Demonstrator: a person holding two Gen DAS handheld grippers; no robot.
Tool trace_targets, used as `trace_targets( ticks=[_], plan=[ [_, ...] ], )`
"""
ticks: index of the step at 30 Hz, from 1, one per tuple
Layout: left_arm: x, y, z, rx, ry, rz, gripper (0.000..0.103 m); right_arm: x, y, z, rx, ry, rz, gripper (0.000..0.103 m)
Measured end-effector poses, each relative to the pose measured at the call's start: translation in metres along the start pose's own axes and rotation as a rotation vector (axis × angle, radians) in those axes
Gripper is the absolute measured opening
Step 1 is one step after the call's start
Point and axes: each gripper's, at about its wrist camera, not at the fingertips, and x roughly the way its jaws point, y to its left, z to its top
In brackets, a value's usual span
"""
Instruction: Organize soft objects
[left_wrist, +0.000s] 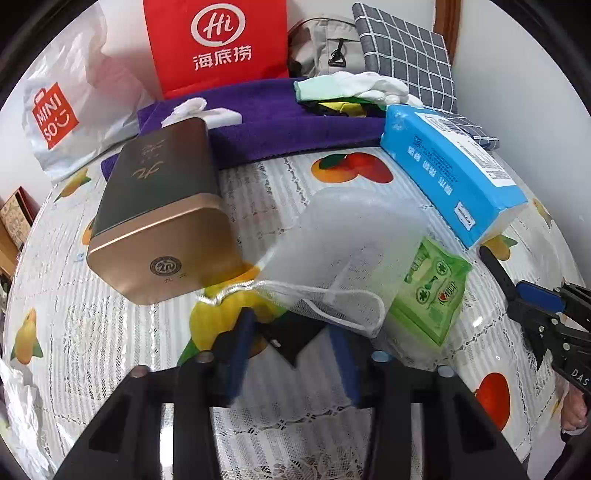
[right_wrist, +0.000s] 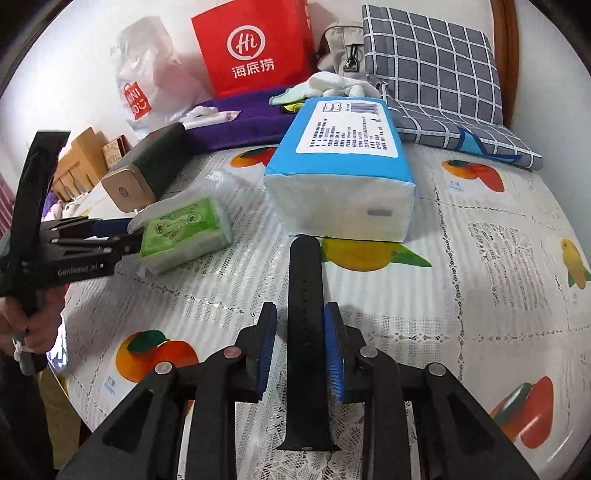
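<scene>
My left gripper (left_wrist: 291, 339) is open; a dark flat piece lies between its blue pads, just below the white mesh drawstring pouch (left_wrist: 347, 251) that lies on the green tissue pack (left_wrist: 432, 295). In the right wrist view the left gripper (right_wrist: 129, 236) reaches the green tissue pack (right_wrist: 184, 232) from the left. My right gripper (right_wrist: 301, 343) is open, its pads either side of a black watch strap (right_wrist: 304, 314) lying lengthwise on the tablecloth. It also shows in the left wrist view (left_wrist: 517, 288). A blue tissue pack (right_wrist: 343, 173) lies just beyond the strap.
A gold and dark tin box (left_wrist: 162, 218) lies at the left. A purple towel (left_wrist: 280, 122), white gloves (left_wrist: 369, 86), a grey checked cushion (right_wrist: 436, 70), a red paper bag (left_wrist: 218, 44) and a Miniso bag (left_wrist: 59, 110) stand at the back of the fruit-print tablecloth (right_wrist: 498, 258).
</scene>
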Motion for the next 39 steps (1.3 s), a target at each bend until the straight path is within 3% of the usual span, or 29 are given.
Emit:
trace_targets(
  ticks=[4, 8, 14, 18, 21, 25, 26, 27, 28, 32, 35, 39],
  plan=[
    [-0.009, 0.008, -0.008, -0.031, 0.013, -0.014, 0.026, -0.001, 0.003, -0.002, -0.016, -0.014, -0.026, 0.026],
    [-0.025, 0.025, -0.028, -0.083, 0.043, -0.041, 0.025, -0.003, 0.003, -0.001, -0.013, -0.018, -0.024, 0.026],
    [-0.031, 0.033, -0.042, -0.068, 0.046, -0.036, 0.024, -0.004, 0.004, -0.001, -0.013, -0.021, -0.032, 0.026],
    [-0.029, 0.030, -0.031, -0.039, 0.019, -0.053, 0.028, -0.005, 0.002, -0.002, -0.018, -0.012, -0.046, 0.026],
    [-0.023, 0.022, -0.021, -0.004, 0.005, -0.068, 0.050, -0.006, -0.002, -0.003, -0.020, -0.006, -0.048, 0.027],
    [-0.007, 0.008, -0.011, 0.039, 0.012, -0.054, 0.050, -0.005, -0.003, -0.002, -0.013, -0.007, -0.043, 0.030],
    [-0.005, 0.006, -0.010, 0.045, 0.001, -0.045, 0.048, -0.005, -0.002, -0.002, -0.015, -0.007, -0.046, 0.031],
    [-0.004, 0.006, -0.009, 0.045, -0.009, -0.043, 0.028, -0.004, -0.001, -0.002, -0.017, -0.008, -0.050, 0.031],
    [-0.005, 0.006, -0.008, 0.038, -0.013, -0.060, 0.020, -0.004, -0.001, -0.002, -0.019, -0.009, -0.053, 0.031],
    [-0.009, 0.008, -0.013, 0.032, -0.013, -0.070, 0.020, -0.004, 0.000, -0.003, -0.028, -0.015, -0.061, 0.031],
    [-0.010, 0.009, -0.015, 0.025, -0.005, -0.077, 0.022, -0.005, -0.003, -0.003, -0.028, -0.014, -0.054, 0.031],
    [0.000, 0.004, -0.005, 0.028, -0.016, -0.079, 0.046, -0.004, -0.006, -0.004, -0.023, -0.019, -0.026, 0.039]
  ],
)
